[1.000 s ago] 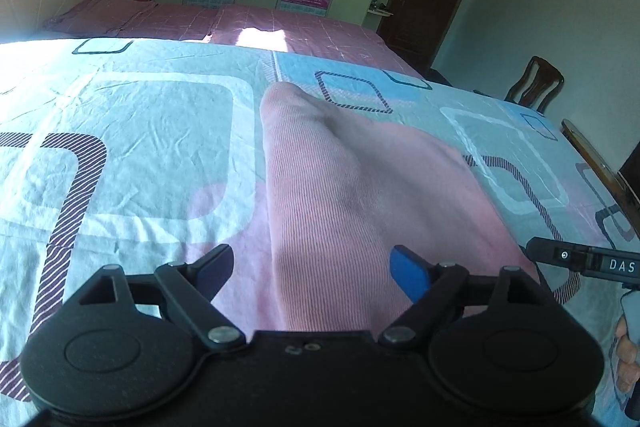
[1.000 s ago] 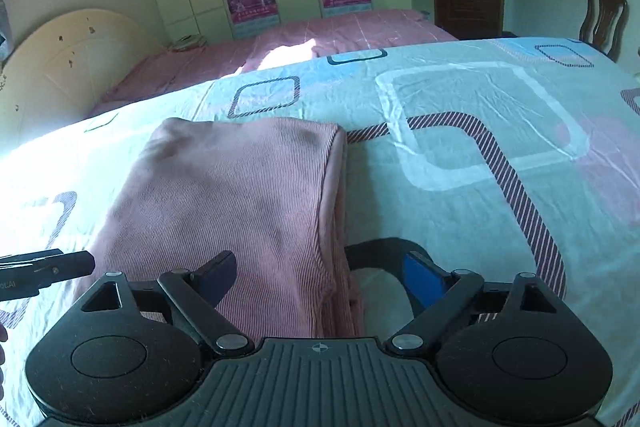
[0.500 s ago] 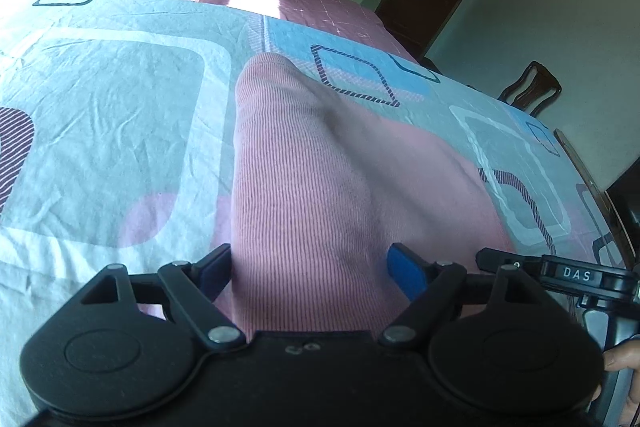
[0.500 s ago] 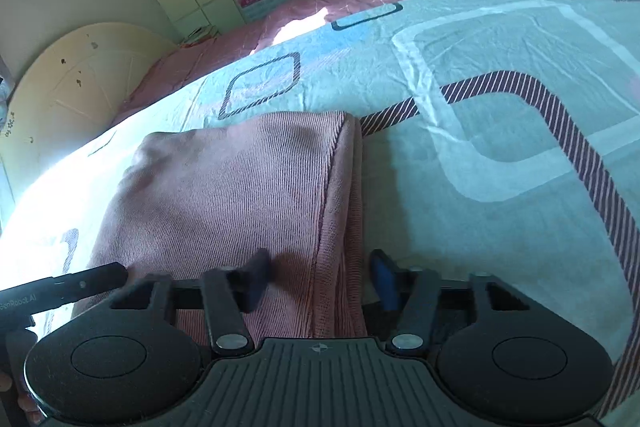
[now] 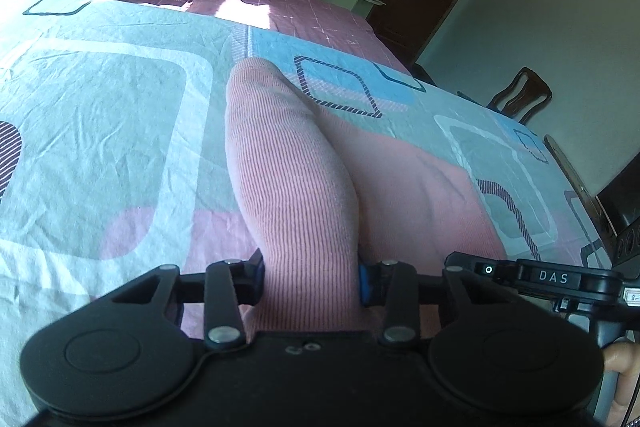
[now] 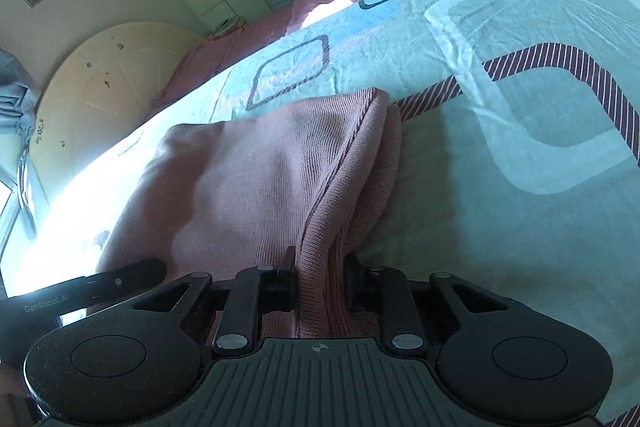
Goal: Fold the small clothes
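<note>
Left gripper (image 5: 310, 277) pinching raised ribbed fold of pink knit garment (image 5: 288, 179), frame centre. Right gripper (image 6: 320, 277) clamped on seamed edge, same garment (image 6: 256, 179). Wrinkled patterned bedsheet (image 5: 100, 131) beneath.

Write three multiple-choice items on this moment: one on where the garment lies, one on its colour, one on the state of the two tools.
1. Where does the garment lie?
A. on a chair
B. on the patterned bedspread
C. on the floor

2. What colour is the garment?
A. pink
B. dark green
C. white

3. How do the left tool and right tool stand?
A. both wide open, clear of the cloth
B. only the left is closed on cloth
C. each is closed on a near edge of the garment

Answers: 1 B, the bedspread surrounds the cloth; 2 A, ribbed pink knit in both views; 3 C, cloth is pinched between each tool's fingers.
</note>
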